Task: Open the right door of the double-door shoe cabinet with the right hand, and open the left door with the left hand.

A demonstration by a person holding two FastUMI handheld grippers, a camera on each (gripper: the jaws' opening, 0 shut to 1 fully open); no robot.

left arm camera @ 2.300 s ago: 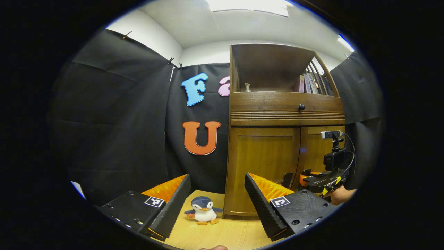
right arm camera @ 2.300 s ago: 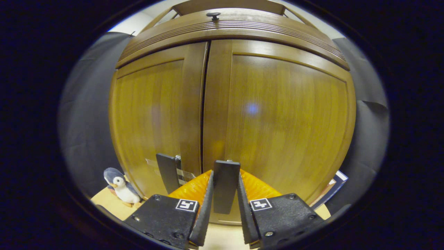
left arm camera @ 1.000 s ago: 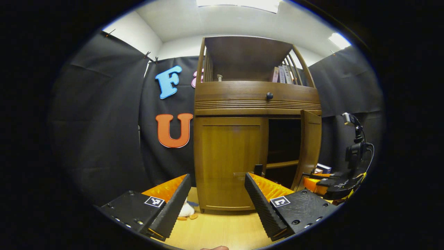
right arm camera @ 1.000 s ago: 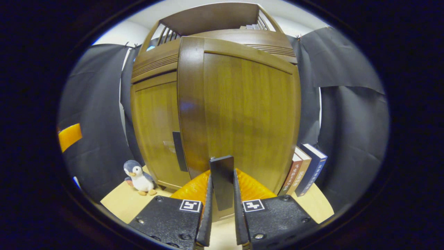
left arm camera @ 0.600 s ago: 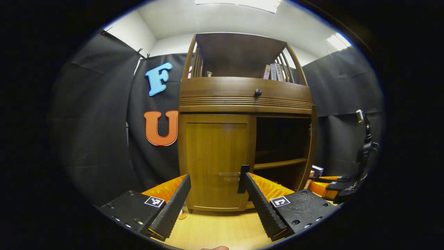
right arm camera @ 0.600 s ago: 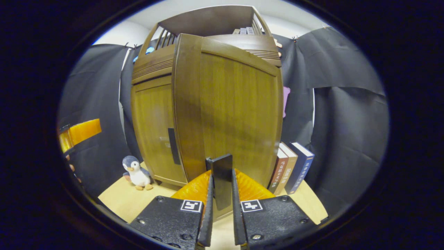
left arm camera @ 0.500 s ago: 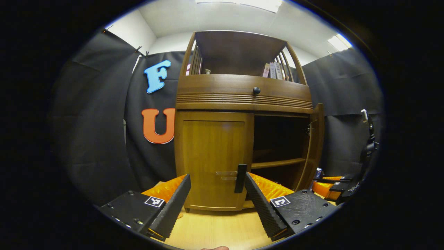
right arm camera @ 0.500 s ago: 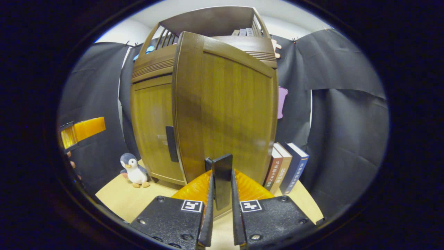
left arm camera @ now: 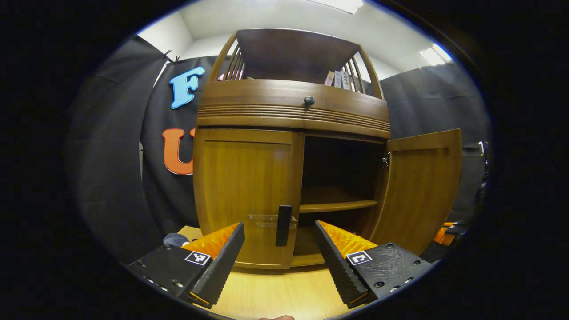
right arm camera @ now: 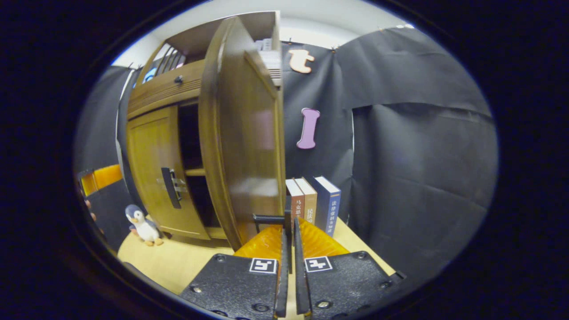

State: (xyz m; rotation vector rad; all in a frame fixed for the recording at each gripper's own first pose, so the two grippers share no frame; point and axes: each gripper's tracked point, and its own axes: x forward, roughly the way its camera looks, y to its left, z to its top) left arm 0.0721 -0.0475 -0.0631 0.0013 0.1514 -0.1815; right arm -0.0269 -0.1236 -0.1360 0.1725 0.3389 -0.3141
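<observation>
The wooden shoe cabinet (left arm camera: 293, 106) stands straight ahead in the left gripper view. Its left door (left arm camera: 244, 186) is closed, with a dark upright handle (left arm camera: 283, 219) near the inner edge. My left gripper (left arm camera: 279, 227) is open, and that handle lines up between its fingers without touching either. The right door (left arm camera: 422, 186) stands swung wide, baring a dark inside with a shelf (left arm camera: 335, 205). In the right gripper view that door (right arm camera: 240, 146) is seen almost edge-on, and my right gripper (right arm camera: 289, 235) is shut on its handle (right arm camera: 288, 227).
A plush penguin (right arm camera: 143, 226) sits on the light wooden table (right arm camera: 178, 262) left of the cabinet. Several upright books (right arm camera: 313, 200) lean on the wall behind the open door. The drawer above carries a round knob (left arm camera: 308, 101). My left gripper (right arm camera: 100, 178) shows at the left edge.
The right door swung from closed to wide open, carried by my shut right gripper. My left gripper moved in toward the left door until its handle sits between the open fingers.
</observation>
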